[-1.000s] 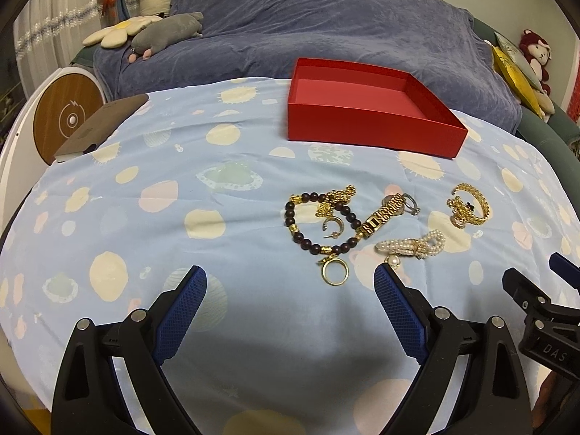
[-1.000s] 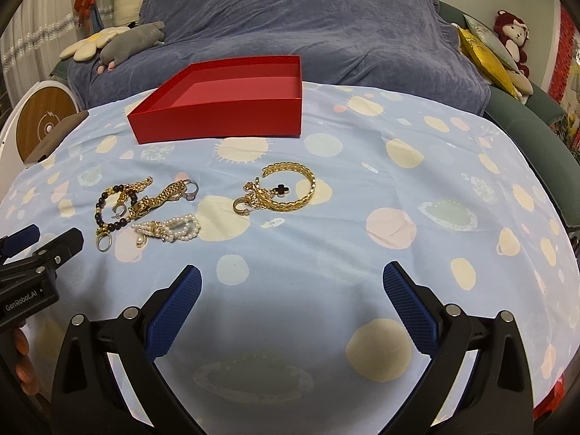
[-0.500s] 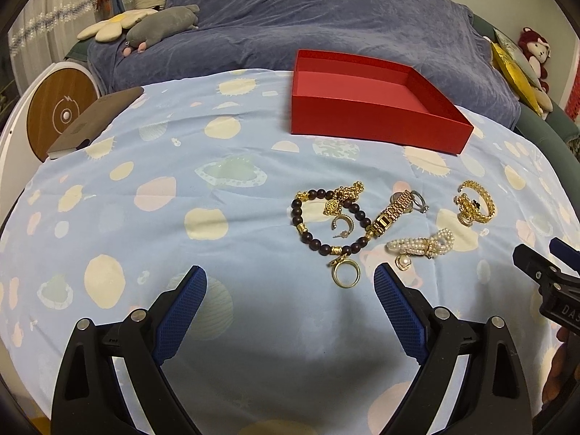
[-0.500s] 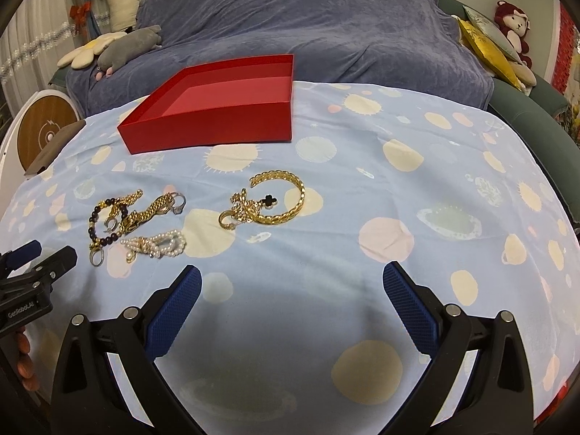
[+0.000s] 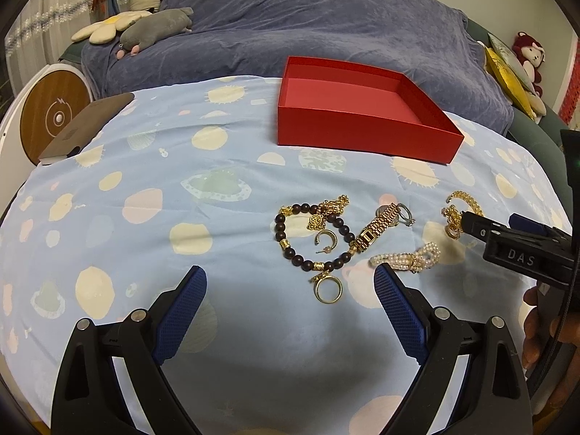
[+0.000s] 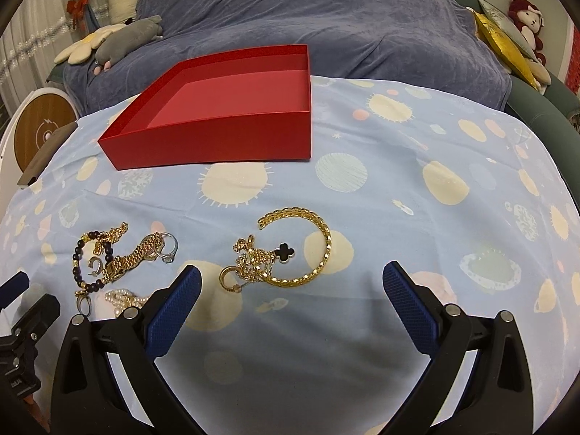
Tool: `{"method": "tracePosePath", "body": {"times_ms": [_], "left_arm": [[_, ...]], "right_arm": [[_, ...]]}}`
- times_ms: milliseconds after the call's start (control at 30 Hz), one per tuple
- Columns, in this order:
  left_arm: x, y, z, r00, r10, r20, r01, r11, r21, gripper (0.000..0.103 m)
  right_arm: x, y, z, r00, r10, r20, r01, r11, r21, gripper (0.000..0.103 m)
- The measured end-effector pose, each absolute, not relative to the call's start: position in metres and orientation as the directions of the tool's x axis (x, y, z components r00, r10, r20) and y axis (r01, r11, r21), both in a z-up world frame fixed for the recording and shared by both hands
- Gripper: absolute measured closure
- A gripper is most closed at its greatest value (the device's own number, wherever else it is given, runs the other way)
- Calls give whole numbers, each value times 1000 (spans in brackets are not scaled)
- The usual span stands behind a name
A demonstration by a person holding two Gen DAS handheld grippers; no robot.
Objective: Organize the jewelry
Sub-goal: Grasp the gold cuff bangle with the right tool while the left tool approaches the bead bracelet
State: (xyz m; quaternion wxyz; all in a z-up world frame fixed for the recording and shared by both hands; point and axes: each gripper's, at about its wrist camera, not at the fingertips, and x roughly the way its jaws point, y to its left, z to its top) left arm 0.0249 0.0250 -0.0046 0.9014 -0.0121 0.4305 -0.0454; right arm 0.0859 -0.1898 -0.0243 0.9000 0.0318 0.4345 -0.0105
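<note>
Jewelry — a gold bangle (image 6: pixel 311 250) lies at twelve o'clock of the right gripper (image 6: pixel 288 295); a gold ring (image 5: pixel 327 290) sits between the left gripper's (image 5: pixel 290 297) fingers — both grippers wide open, empty.

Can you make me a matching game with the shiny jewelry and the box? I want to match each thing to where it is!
Things:
1. red cardboard box
2. gold open cuff bracelet
3. dark bead bracelet with gold charms
4. plain gold ring

Places:
A. in front of the right gripper
B. far side of the spotted cloth, nothing in it
C. just below the bead loop, nearest the left gripper
D. lying left of the gold watch band

Pairs: 1-B, 2-A, 3-D, 4-C
</note>
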Motion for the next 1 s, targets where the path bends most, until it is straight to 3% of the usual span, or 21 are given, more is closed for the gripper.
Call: {"method": "tracePosePath", "body": {"times_ms": [167, 233, 367, 467, 933, 967, 1000], "left_arm": [[29, 33, -10, 610, -87, -788, 56, 996, -66, 12], [30, 38, -12, 607, -82, -791, 42, 997, -71, 12], [33, 46, -15, 598, -78, -798, 22, 997, -80, 12], [36, 49, -16, 594, -84, -800, 20, 996, -90, 12], [57, 50, -20, 617, -49, -785, 16, 999, -50, 12], [59, 52, -21, 619, -39, -784, 7, 999, -44, 13], [62, 52, -22, 619, -41, -784, 7, 999, -46, 24]], "right_arm": [[98, -191, -31, 611, 9, -791, 46, 998, 47, 14], [103, -193, -37, 601, 15, -799, 49, 997, 55, 27], [102, -194, -41, 605, 8, -796, 53, 997, 50, 36], [99, -197, -38, 607, 25, -794, 53, 996, 72, 49], [73, -202, -8, 661, 94, -744, 31, 988, 153, 49], [71, -201, -6, 665, 97, -741, 25, 988, 152, 49], [69, -200, -4, 668, 101, -737, 20, 988, 154, 49]]}}
